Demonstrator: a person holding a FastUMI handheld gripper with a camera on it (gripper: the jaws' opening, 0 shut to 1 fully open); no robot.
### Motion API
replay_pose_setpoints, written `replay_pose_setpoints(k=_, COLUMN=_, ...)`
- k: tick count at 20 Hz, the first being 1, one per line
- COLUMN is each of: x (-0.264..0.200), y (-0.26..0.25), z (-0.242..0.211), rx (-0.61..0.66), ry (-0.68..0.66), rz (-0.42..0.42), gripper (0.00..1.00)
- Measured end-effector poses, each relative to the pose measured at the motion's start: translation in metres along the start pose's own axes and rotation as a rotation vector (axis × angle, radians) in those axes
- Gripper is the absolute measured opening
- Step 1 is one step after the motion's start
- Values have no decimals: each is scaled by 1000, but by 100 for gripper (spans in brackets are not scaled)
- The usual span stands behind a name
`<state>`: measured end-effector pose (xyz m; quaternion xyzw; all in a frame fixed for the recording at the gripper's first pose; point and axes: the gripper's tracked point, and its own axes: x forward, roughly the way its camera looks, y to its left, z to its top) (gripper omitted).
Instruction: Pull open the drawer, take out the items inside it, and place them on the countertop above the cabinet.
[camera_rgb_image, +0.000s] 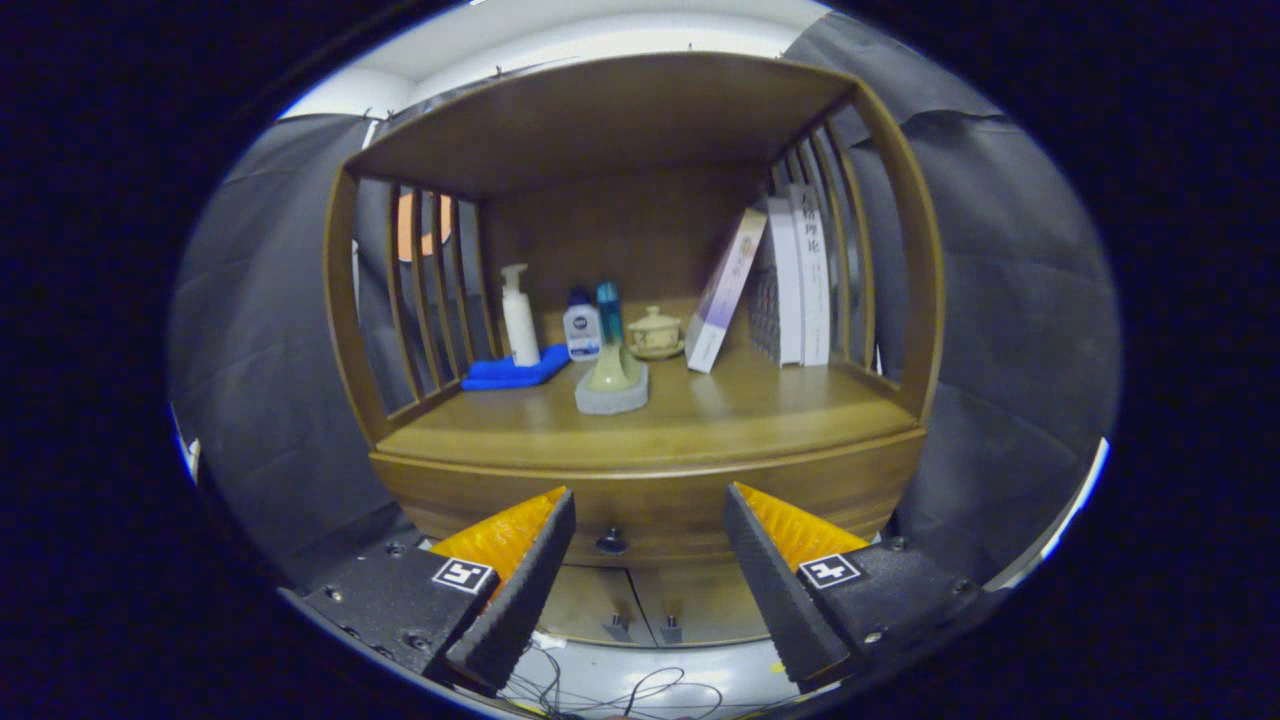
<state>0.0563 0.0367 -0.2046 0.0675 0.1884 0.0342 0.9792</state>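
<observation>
The gripper (648, 560) stands wide open and empty, its jaws straddling the small dark drawer knob (611, 542), which lies just ahead on the closed drawer front (650, 500) beneath the countertop (690, 420), slightly nearer the left finger.

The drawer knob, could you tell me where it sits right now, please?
In the gripper view, the drawer knob sits on the closed drawer front, beyond the open gripper, between its fingers.
</observation>
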Motion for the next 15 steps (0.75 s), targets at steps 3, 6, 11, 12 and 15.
replay_pose_setpoints(k=3, x=-36, y=1, z=54, rx=-12, ry=-98, rz=29, gripper=96)
replay_pose_setpoints(k=6, x=-77, y=2, z=101, rx=-57, ry=-188, rz=19, gripper=96)
replay_pose_setpoints(k=11, x=-134, y=12, z=158, rx=-157, ry=-282, rz=-17, gripper=96)
replay_pose_setpoints(k=12, x=-144, y=16, z=167, rx=-176, ry=-301, rz=-16, gripper=97)
replay_pose_setpoints(k=15, x=-172, y=26, z=196, rx=-170, ry=-353, rz=5, gripper=99)
